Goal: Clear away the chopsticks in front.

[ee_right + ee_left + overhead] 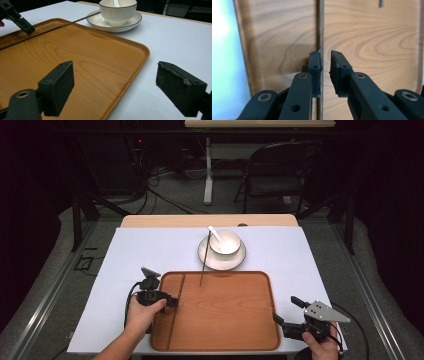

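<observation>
Right claw spread wide and empty, parked off the tray's near right corner, likely waiting. Left claw narrow, not clamped, straddling a chopstick flat on the tray: touching one pad, clear of the other, likely mid-release or pre-pinch. Beyond it, second chopstick leaning off the saucer, bowl atop.

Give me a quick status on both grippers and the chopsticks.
Left gripper jaws slightly apart around thin dark chopstick lying on wooden tray. Right gripper open, empty, by tray's corner. Nothing in the way.
</observation>
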`<state>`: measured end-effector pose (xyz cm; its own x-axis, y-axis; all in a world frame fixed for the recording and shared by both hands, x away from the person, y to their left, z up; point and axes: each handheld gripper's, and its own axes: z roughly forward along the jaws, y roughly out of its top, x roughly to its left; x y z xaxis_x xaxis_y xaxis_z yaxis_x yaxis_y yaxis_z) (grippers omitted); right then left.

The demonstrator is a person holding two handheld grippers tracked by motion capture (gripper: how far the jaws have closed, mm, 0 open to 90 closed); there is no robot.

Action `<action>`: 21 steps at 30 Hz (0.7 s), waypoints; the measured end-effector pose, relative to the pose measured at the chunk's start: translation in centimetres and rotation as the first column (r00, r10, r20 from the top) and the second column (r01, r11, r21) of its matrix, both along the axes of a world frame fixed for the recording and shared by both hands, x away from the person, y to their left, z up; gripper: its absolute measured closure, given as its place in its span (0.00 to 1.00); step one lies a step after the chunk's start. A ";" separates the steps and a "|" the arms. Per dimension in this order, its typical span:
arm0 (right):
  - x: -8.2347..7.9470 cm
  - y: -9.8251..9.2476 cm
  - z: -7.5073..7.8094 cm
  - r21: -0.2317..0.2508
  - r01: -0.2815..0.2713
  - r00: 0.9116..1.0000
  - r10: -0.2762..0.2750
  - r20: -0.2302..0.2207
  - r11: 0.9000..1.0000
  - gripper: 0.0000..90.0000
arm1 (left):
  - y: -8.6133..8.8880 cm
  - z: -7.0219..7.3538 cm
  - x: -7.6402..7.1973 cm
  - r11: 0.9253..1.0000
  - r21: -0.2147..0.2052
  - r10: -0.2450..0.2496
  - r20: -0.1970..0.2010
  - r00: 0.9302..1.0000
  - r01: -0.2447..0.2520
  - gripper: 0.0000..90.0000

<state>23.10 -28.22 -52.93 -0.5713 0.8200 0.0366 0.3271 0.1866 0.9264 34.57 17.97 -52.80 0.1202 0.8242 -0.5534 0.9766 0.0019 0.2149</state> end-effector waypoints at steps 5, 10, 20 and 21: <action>0.0 0.0 0.0 0.000 0.002 1.000 -0.002 -0.003 1.000 0.17 | 0.3 1.7 0.5 1.000 -0.003 -0.013 0.064 0.998 0.013 0.79; 0.0 0.0 0.0 0.001 0.002 1.000 -0.002 -0.004 1.000 0.16 | 0.1 2.8 1.4 0.999 -0.028 -0.022 0.112 0.993 0.025 0.62; 0.1 0.0 0.0 0.002 0.002 1.000 -0.002 -0.007 1.000 0.16 | 0.1 3.5 3.7 0.998 0.046 -0.046 0.257 0.965 0.035 0.50; 0.1 0.0 0.0 0.002 0.002 1.000 -0.002 -0.008 1.000 0.16 | 0.0 3.6 4.0 0.998 0.054 -0.047 0.260 0.964 0.035 0.50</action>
